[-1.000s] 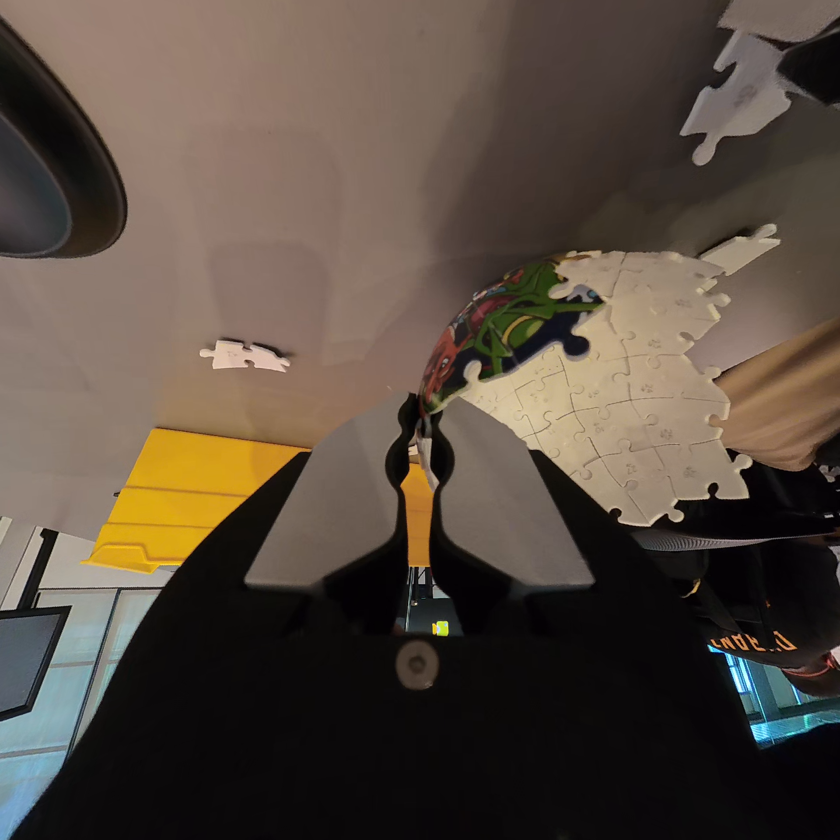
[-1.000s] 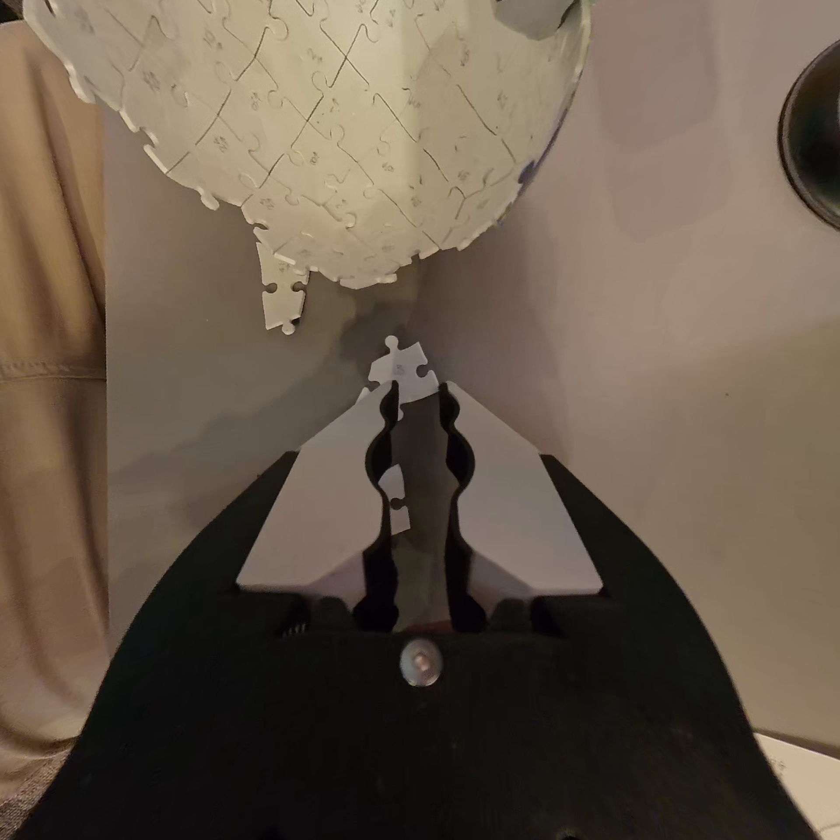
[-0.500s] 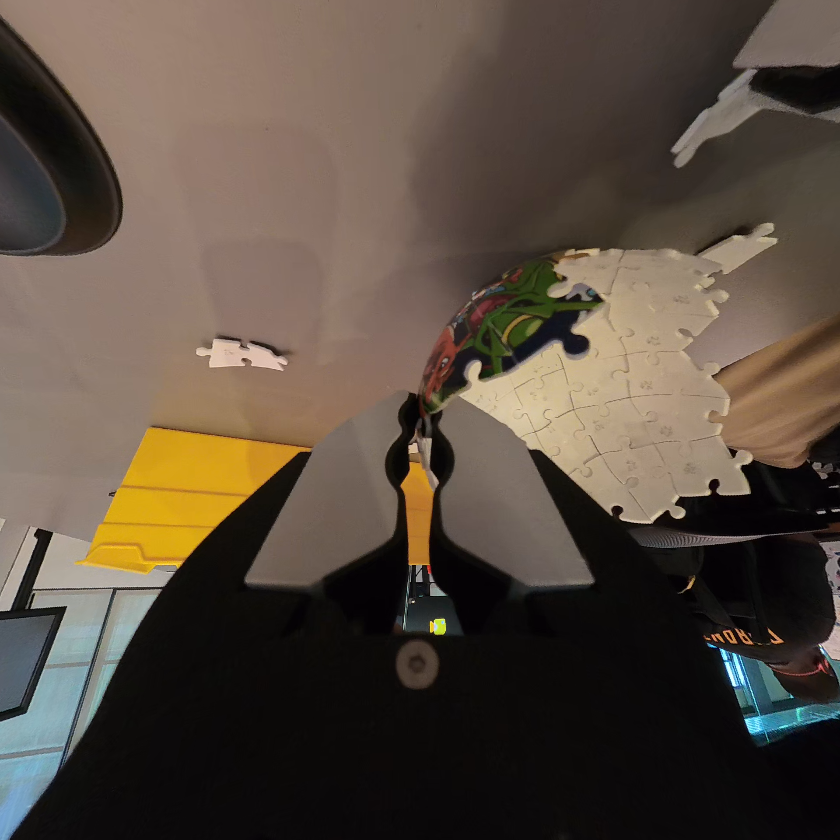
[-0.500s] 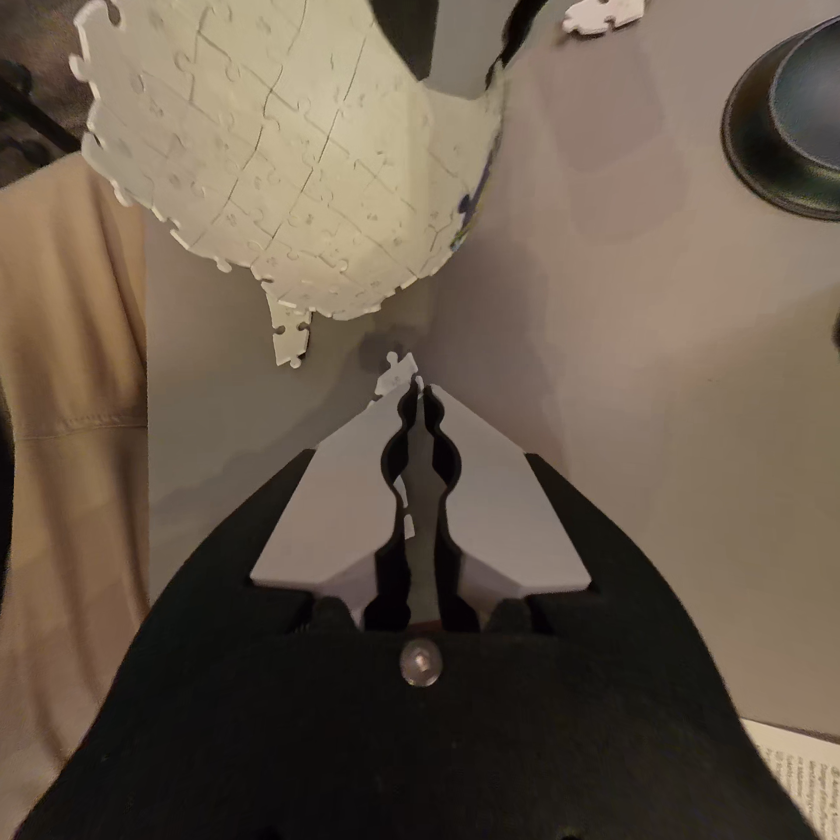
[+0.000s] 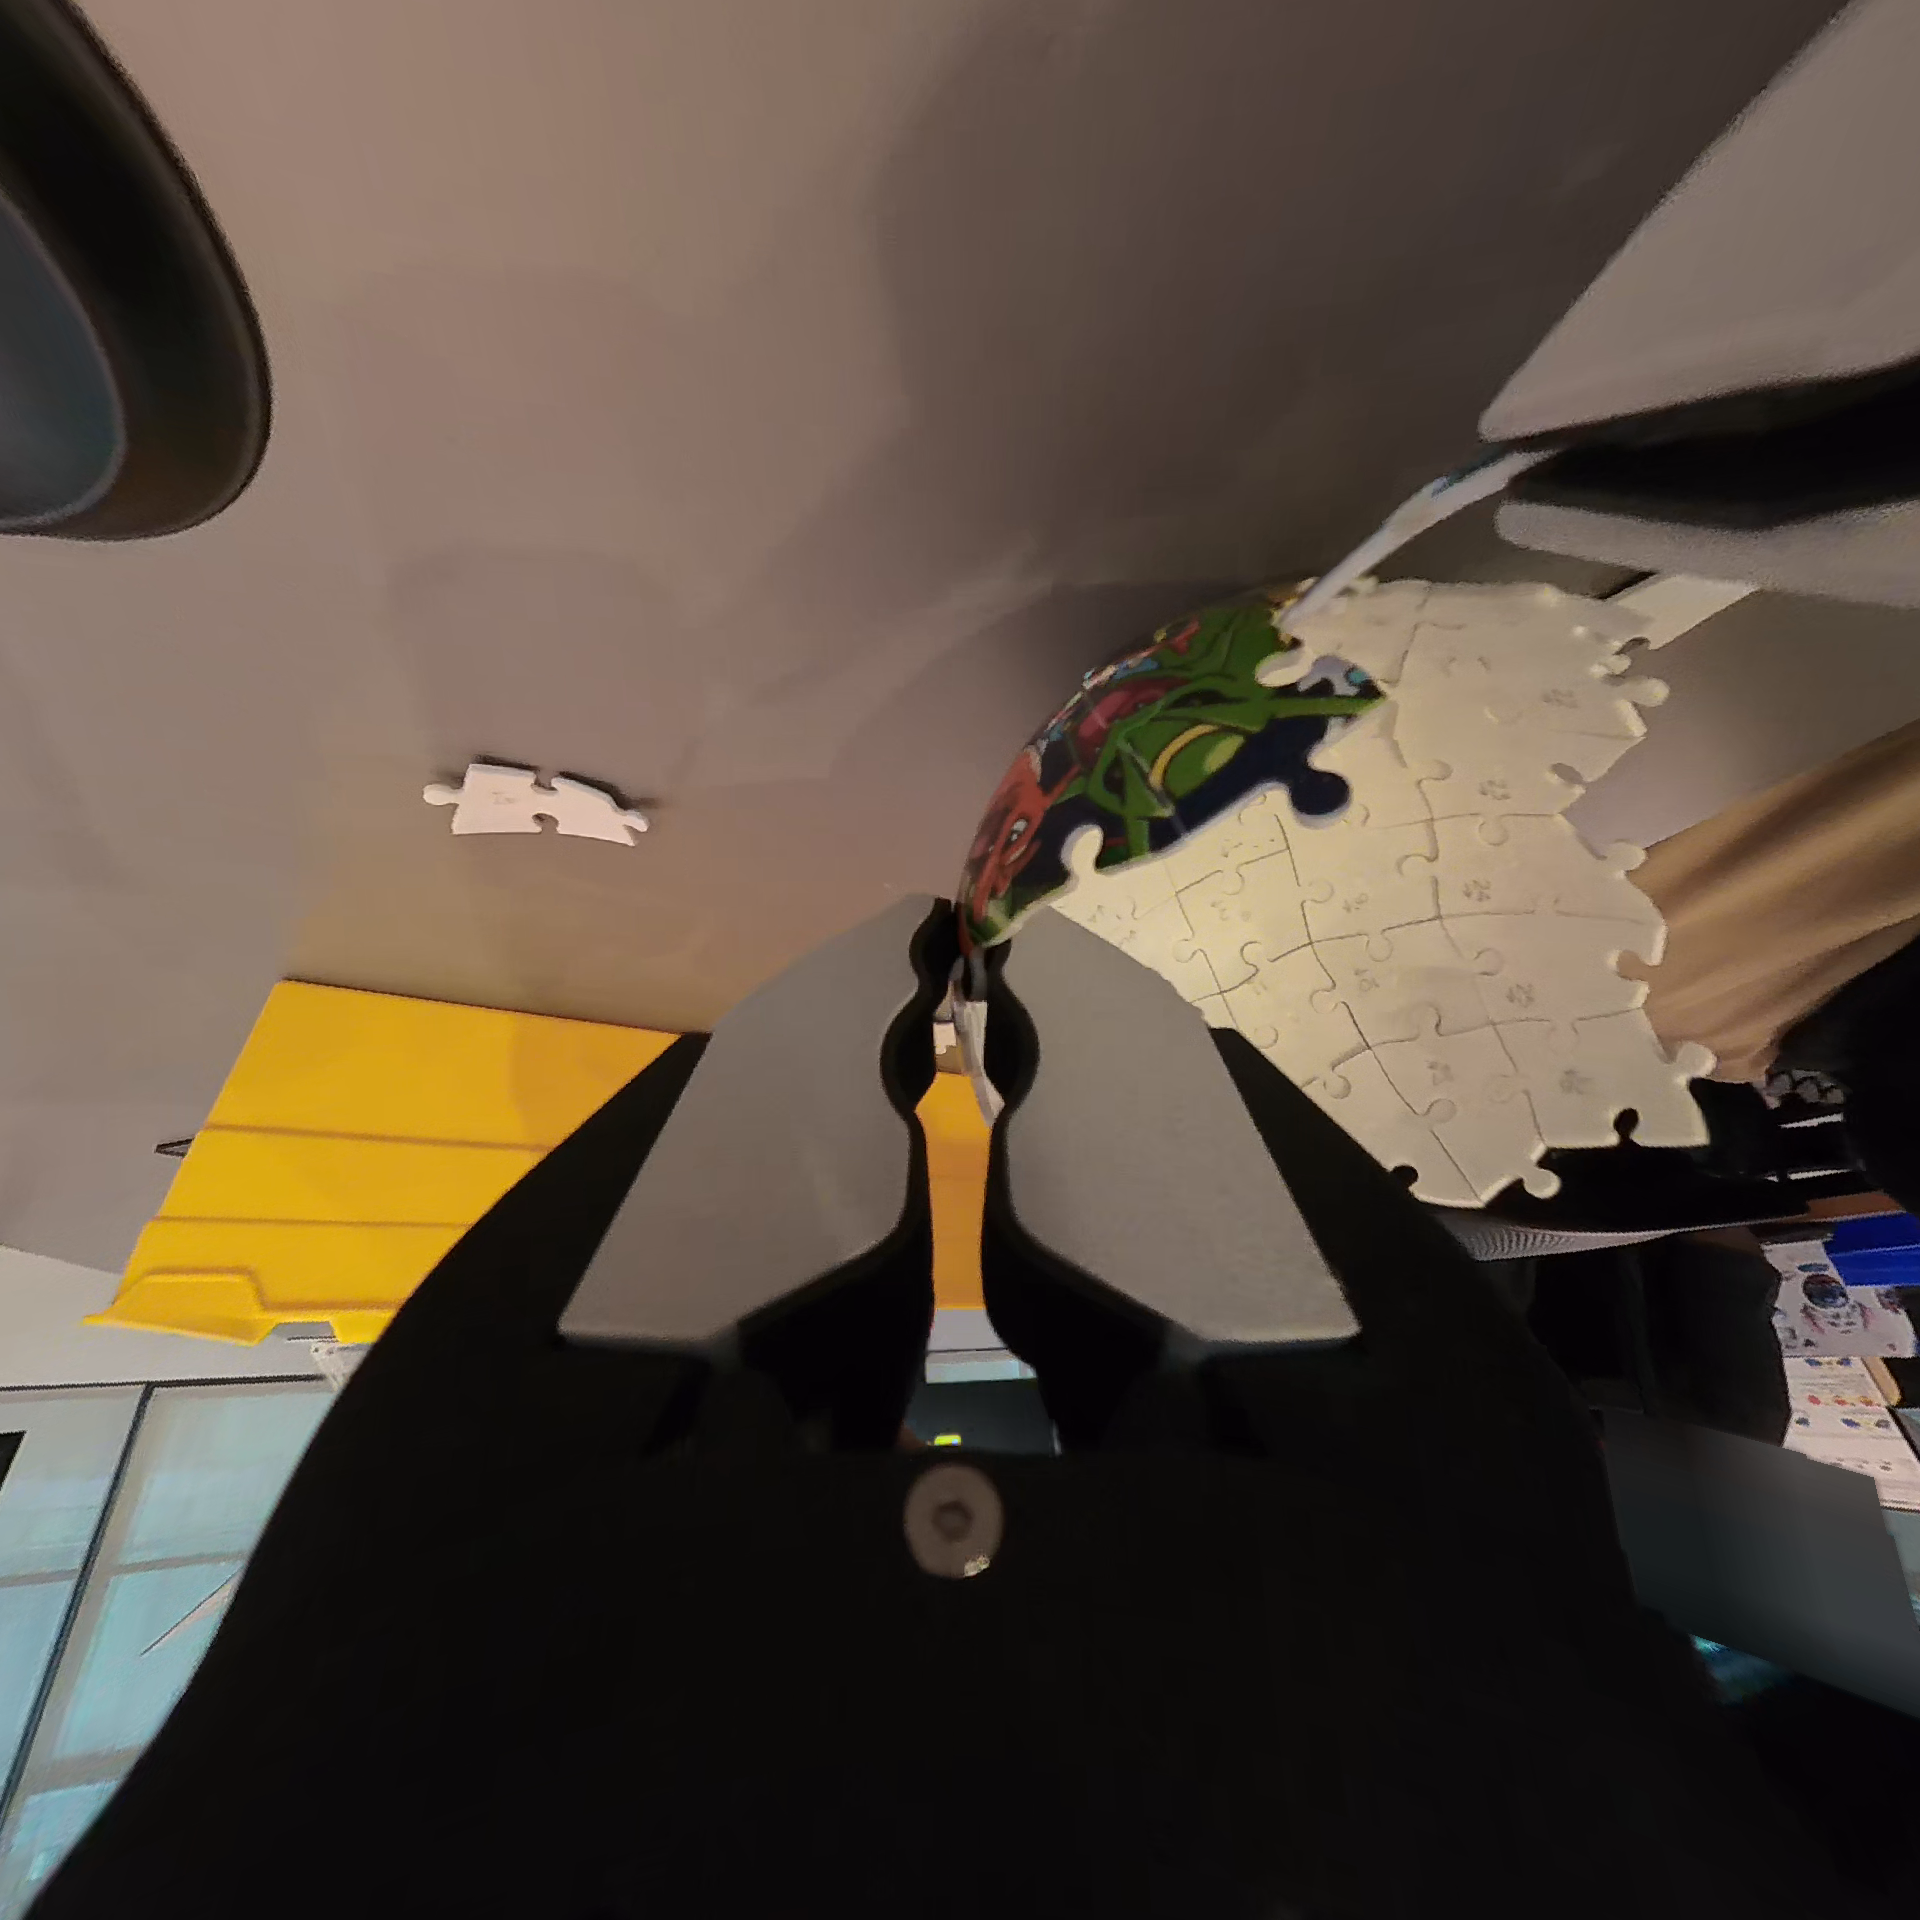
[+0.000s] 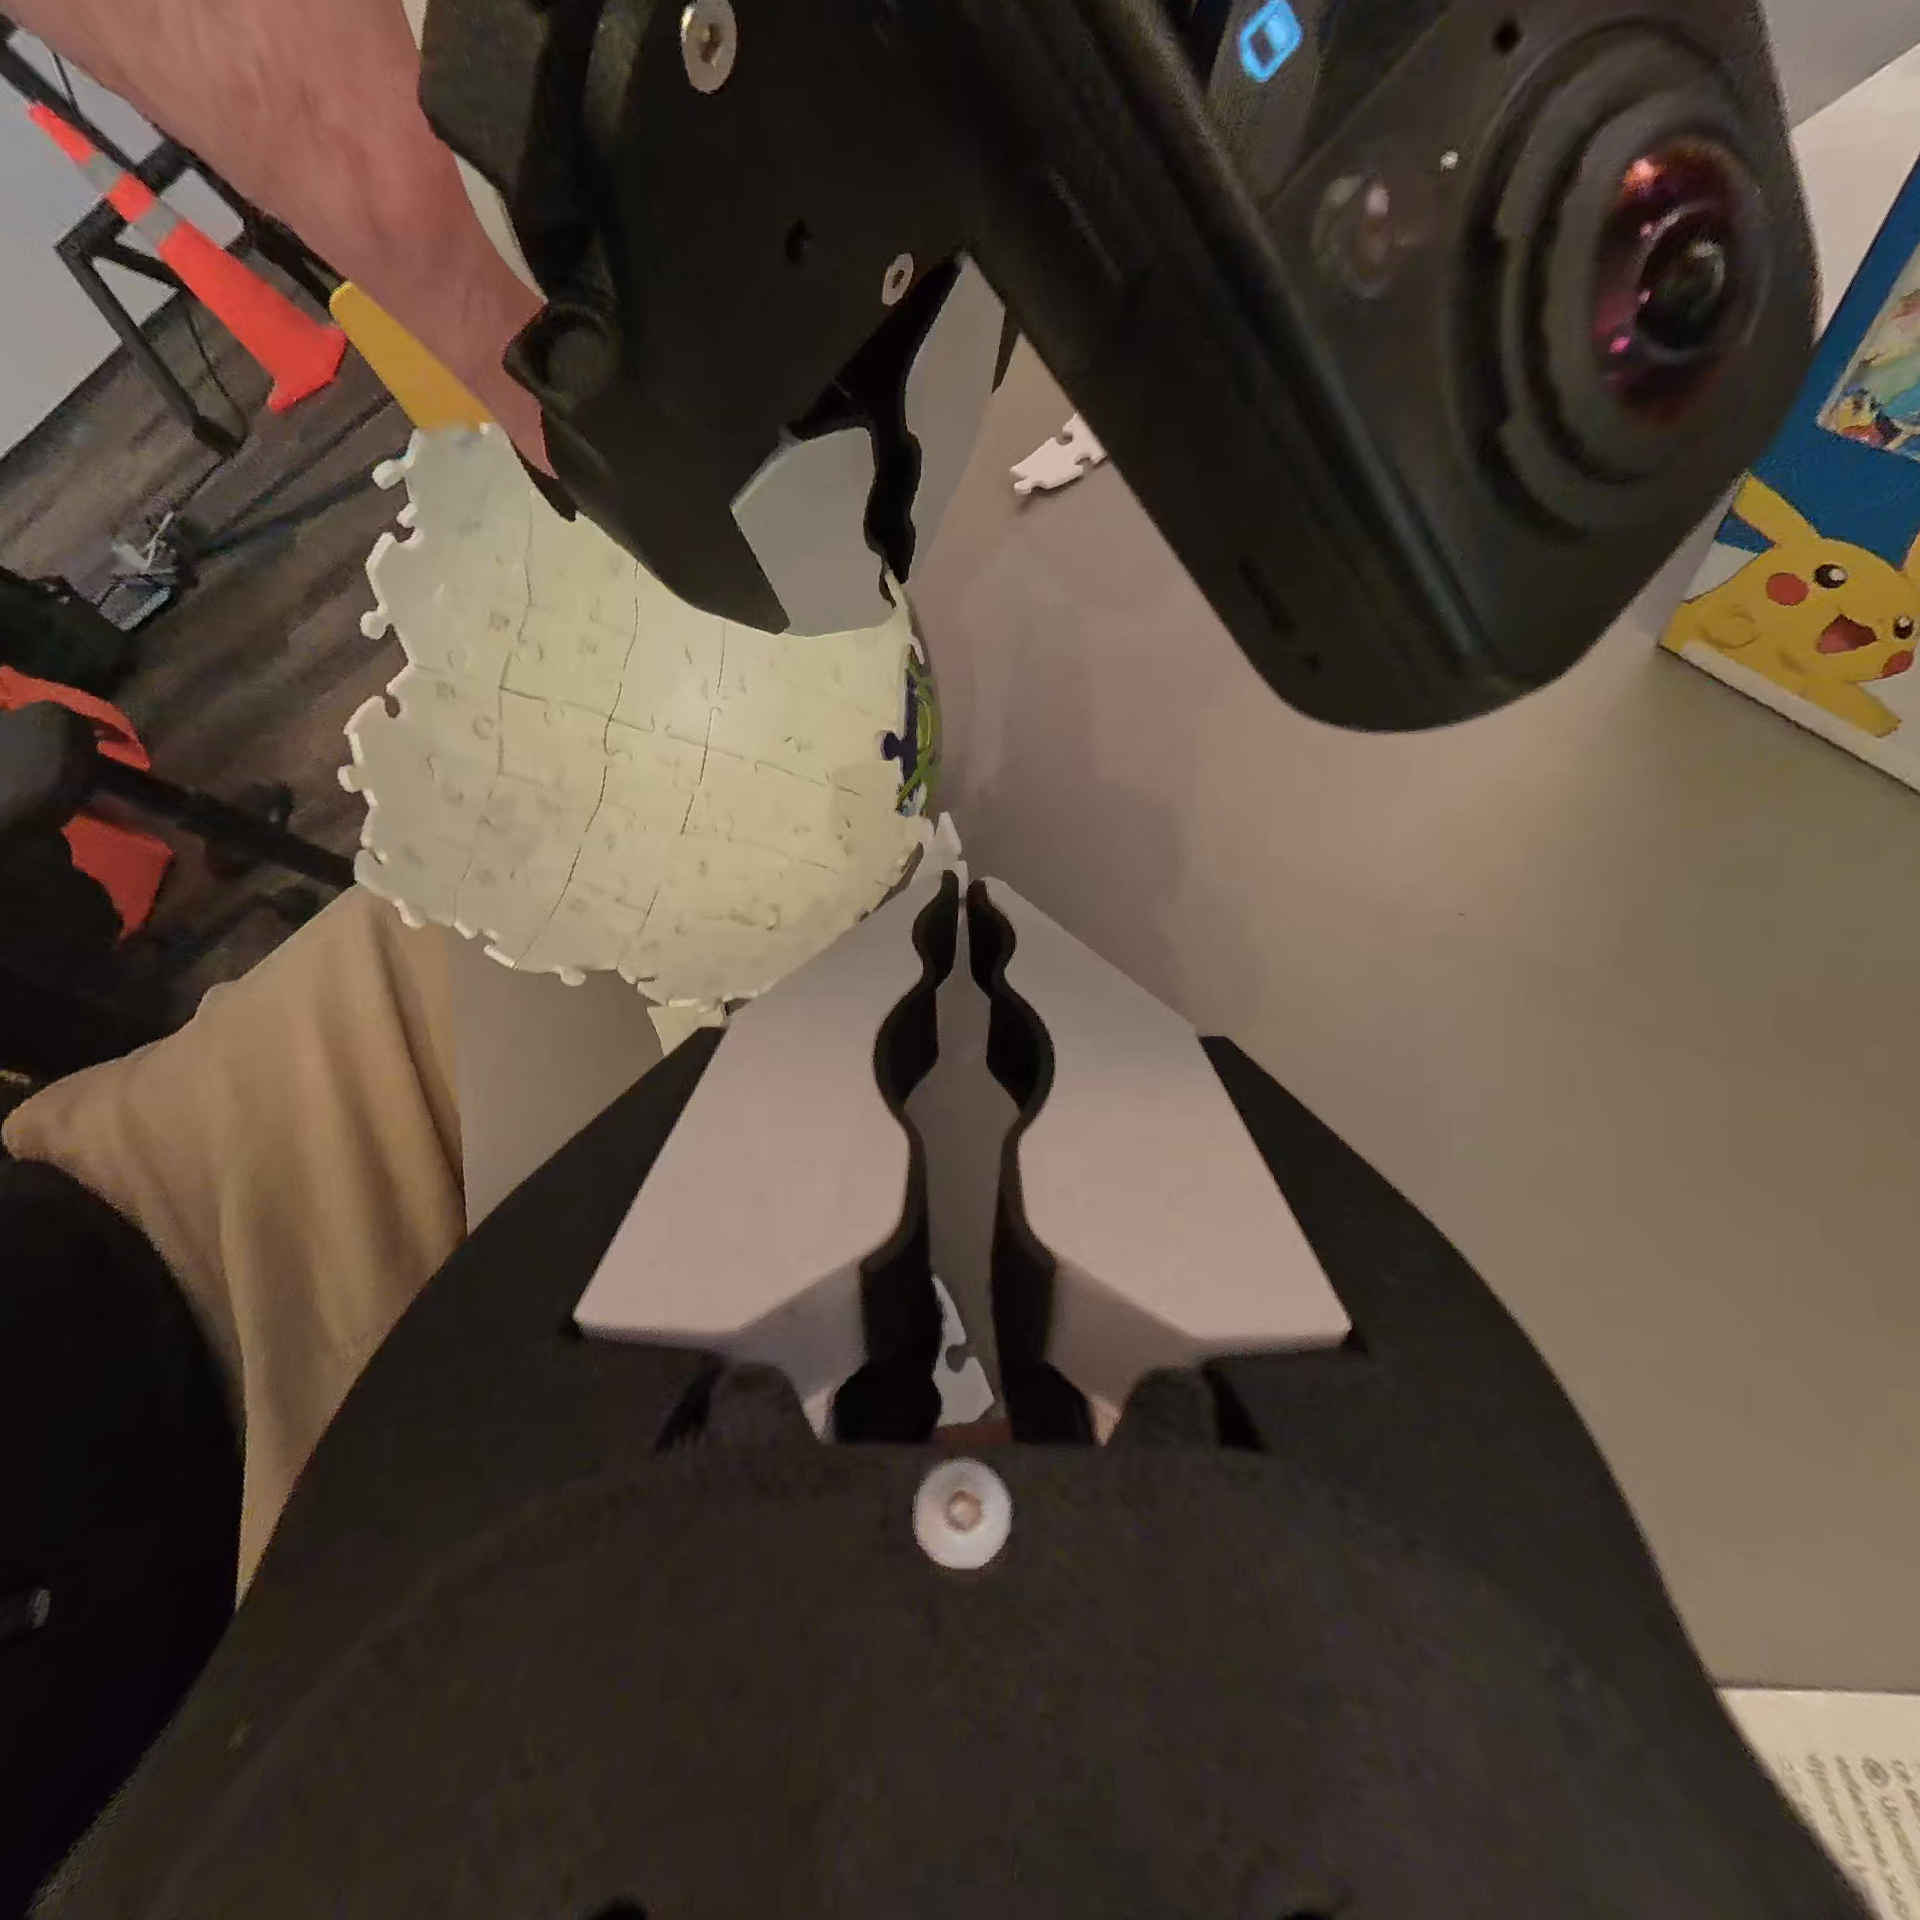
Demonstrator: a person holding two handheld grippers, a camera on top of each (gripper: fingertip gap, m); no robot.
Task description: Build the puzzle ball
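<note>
Now we have the half-built puzzle ball (image 6: 623, 769), a curved plastic shell with a white inside and a green and red printed outside, held in the air over the grey table (image 6: 1455, 1039). Our left gripper (image 5: 971, 961) pinches its near rim, as it did a second ago. What has changed is the right gripper (image 6: 961, 899): it has risen from the table with a small white puzzle piece (image 6: 948, 840) nipped in its tips, and that piece now touches the shell's open edge. We judge fitting comes next. Another white loose piece (image 5: 535, 805) lies far left, beside a round black stand (image 5: 125, 291).
</note>
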